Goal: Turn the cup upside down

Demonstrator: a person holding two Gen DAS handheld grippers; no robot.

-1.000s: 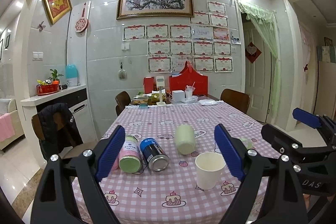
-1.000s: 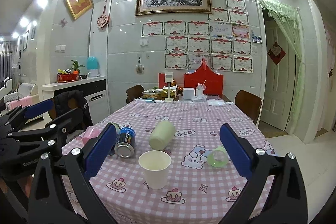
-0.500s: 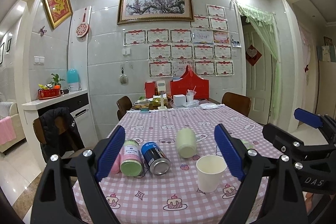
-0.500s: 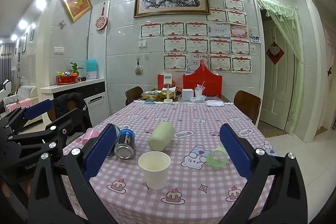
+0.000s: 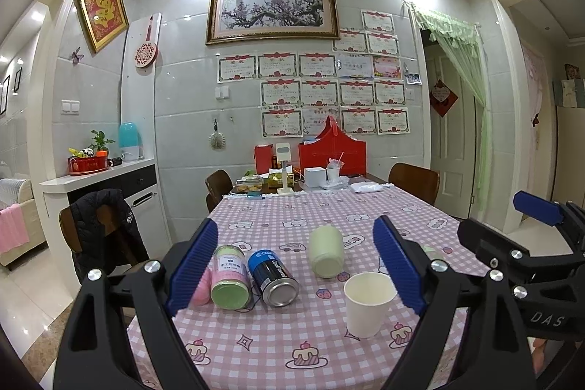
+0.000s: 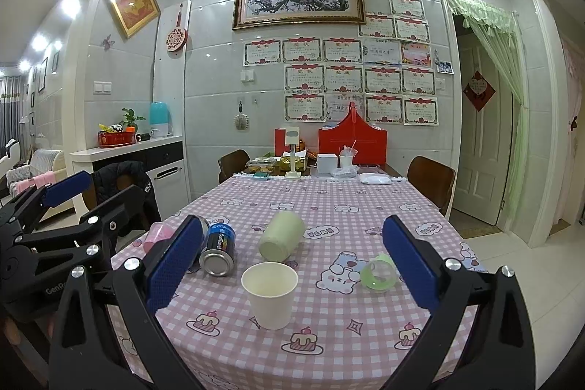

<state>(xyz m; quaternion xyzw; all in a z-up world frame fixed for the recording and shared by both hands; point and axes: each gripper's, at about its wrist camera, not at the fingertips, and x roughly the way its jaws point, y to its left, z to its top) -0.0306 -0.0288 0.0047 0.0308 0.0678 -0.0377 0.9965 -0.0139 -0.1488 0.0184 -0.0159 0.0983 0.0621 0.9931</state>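
Cup: white paper cup (image 6: 270,295) upright on the checked table (image 6: 365,328), mouth up — untouched.
Right gripper (image 6: 292,262): fingers spread wide, nothing held.
Left gripper (image 5: 296,265): spread, idle.
Advice: straddle mid-wall, pinch lightly — paper crushes; lift before rolling over.

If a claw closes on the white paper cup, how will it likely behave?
The white paper cup looks thin-walled and empty, so probably light and prone to crumpling under a hard squeeze. Standing upright, mouth up, on the checked tablecloth, it may tip or slide if nudged.
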